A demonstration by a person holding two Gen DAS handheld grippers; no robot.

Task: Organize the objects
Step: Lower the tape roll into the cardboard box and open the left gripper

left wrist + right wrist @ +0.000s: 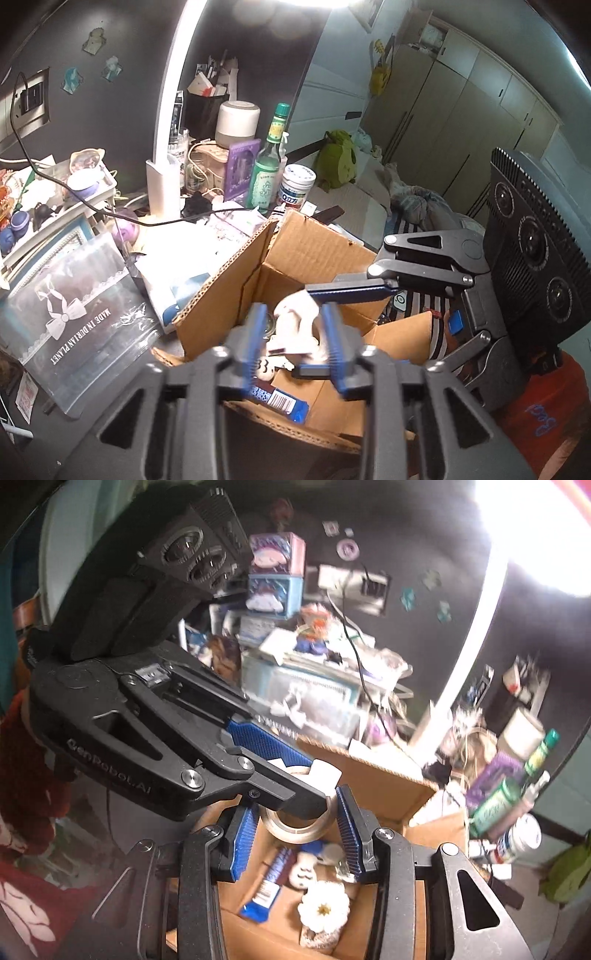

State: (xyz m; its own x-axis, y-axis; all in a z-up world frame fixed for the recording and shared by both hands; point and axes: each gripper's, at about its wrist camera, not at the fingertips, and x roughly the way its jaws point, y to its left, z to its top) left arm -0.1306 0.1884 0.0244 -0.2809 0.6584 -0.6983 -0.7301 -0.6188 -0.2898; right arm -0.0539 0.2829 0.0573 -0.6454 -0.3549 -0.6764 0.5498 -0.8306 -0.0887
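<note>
An open cardboard box (317, 251) stands on the cluttered desk; it also shows in the right wrist view (384, 786). Inside lie a blue snack bar (267, 886), a white flower (324, 906), a small white figure (304, 872) and a tape roll (295, 827). My left gripper (295, 332) is over the box, open, with a white soft object (301, 321) between and beyond its fingers. My right gripper (299, 834) is open above the box. The left gripper (295, 779) crosses in front of it, with a white piece (325, 773) at its tips.
Behind the box stand a green bottle (267, 166), a white jar (297, 184), a purple card (242, 168) and a white lamp post (162, 166). A clear packet (70, 321) and stacked trays (55, 206) lie left. A black cable (110, 212) crosses the desk.
</note>
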